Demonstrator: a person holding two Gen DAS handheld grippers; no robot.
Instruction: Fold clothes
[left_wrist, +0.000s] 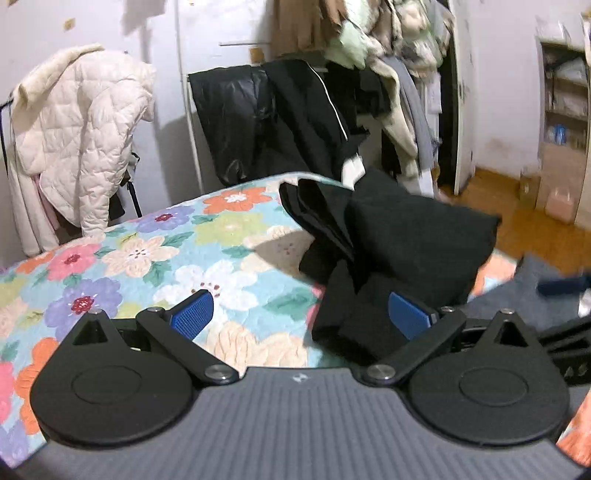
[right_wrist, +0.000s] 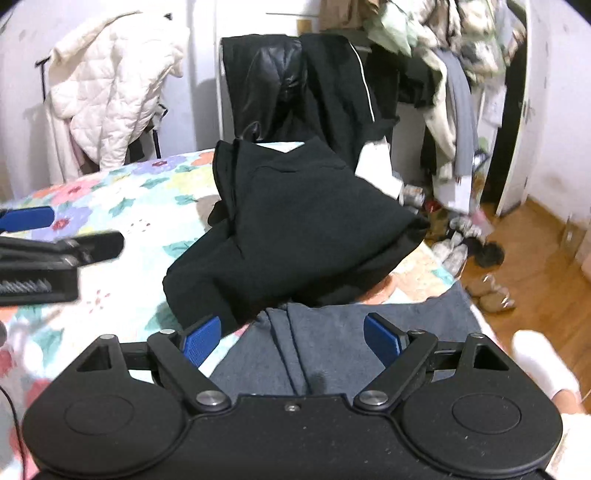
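On floral bedspread (right_wrist: 122, 192), folded black garment (right_wrist: 306, 221)

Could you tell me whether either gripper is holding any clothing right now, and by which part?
Nothing is held. The left gripper and right gripper are both open; the black garment and grey garment lie loose on the bed.

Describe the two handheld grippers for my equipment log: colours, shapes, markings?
Both match. The left gripper has two blue ribbed finger pads on black linkage arms with silver pivot screws, round black discs either side, and a grey ribbed body bearing a small pale logo. The right gripper has the same blue pads and linkages, on a smooth black body with a centre screw.
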